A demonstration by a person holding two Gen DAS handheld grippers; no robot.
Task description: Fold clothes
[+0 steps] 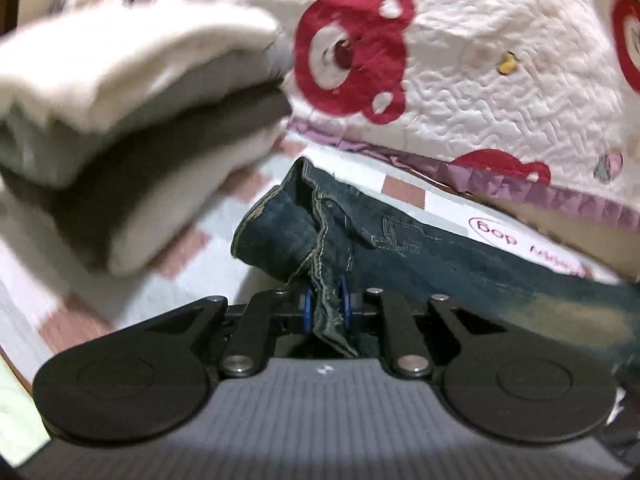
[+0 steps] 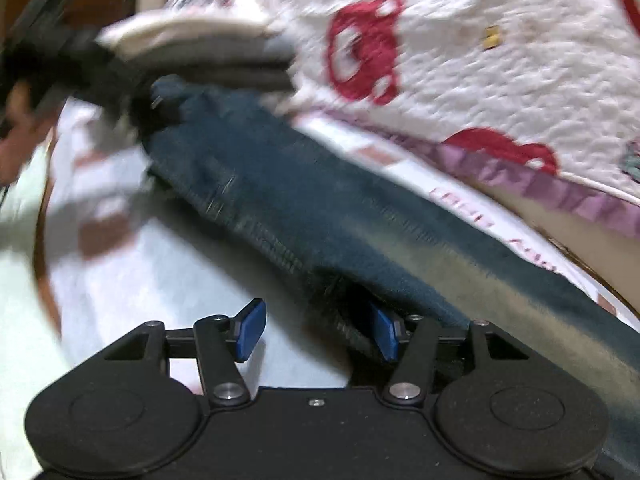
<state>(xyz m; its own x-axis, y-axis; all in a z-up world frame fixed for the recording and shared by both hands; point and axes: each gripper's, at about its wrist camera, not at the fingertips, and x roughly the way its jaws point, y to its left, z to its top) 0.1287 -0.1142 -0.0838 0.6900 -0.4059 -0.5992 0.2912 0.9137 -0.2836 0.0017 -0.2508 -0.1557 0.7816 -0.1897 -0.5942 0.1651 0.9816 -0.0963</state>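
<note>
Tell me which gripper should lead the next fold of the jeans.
Left, probably. The left gripper is already shut on a seam edge of the jeans, so it can carry that end over. The right gripper is open beside the denim, gripping nothing, and would first need to grasp.

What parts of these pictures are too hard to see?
- Left wrist view: the edge of the jeans pinched by the left gripper hides inside the jaws.
- Left wrist view: the folded stack is smeared by blur, so its layers cannot be counted.
- Right wrist view: the whole picture is blurred; whether the open right gripper touches the jeans is unclear.
</note>
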